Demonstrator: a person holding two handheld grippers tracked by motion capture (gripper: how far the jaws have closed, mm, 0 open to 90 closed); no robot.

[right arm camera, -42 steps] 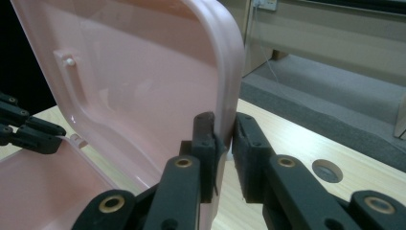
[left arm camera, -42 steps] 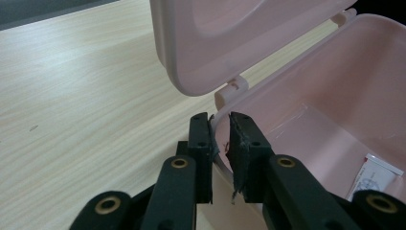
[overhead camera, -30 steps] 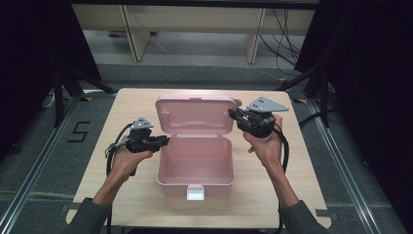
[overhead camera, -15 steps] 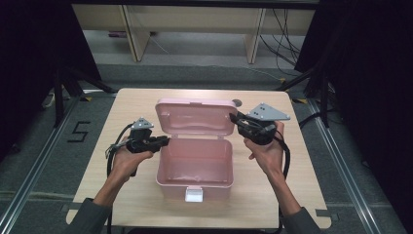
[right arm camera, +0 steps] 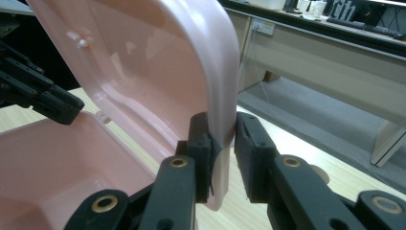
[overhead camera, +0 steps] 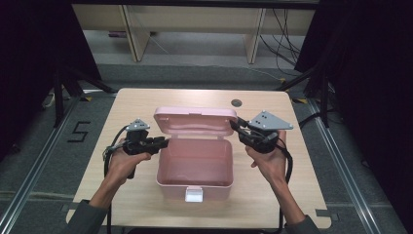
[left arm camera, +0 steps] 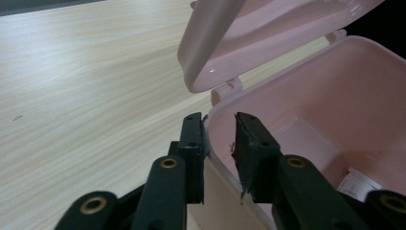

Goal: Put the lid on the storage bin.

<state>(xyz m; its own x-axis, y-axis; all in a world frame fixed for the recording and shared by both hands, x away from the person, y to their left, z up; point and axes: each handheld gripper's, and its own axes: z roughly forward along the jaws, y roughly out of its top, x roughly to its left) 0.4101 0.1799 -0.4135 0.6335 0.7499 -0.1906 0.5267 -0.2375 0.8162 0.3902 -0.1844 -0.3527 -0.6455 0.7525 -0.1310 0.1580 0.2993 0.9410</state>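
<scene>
A pink plastic box (overhead camera: 214, 189) stands open in the middle of the table, its lid (overhead camera: 195, 122) raised and leaning forward over it. My left gripper (overhead camera: 163, 142) straddles the box's left wall (left arm camera: 335, 96). Its jaws have just been opening: the outer pad (left arm camera: 192, 143) lies against the wall and the inner one stands off it (left arm camera: 218, 127). My right gripper (overhead camera: 235, 126) is shut on the lid's right edge (right arm camera: 143, 57), with the rim between its pads (right arm camera: 221, 124). A white latch (overhead camera: 194, 195) sits on the box's front.
The wooden table (overhead camera: 131, 107) has a cable hole (overhead camera: 236, 103) behind the lid. Bare tabletop lies left, right and behind the box. Desk legs (overhead camera: 253, 34) and cables stand on the floor beyond. A floor mark "5" (overhead camera: 80, 131) lies to the left.
The lid has tipped forward and down towards the box, and my right gripper has come along with it. The left hand has stayed at the box's left wall.
</scene>
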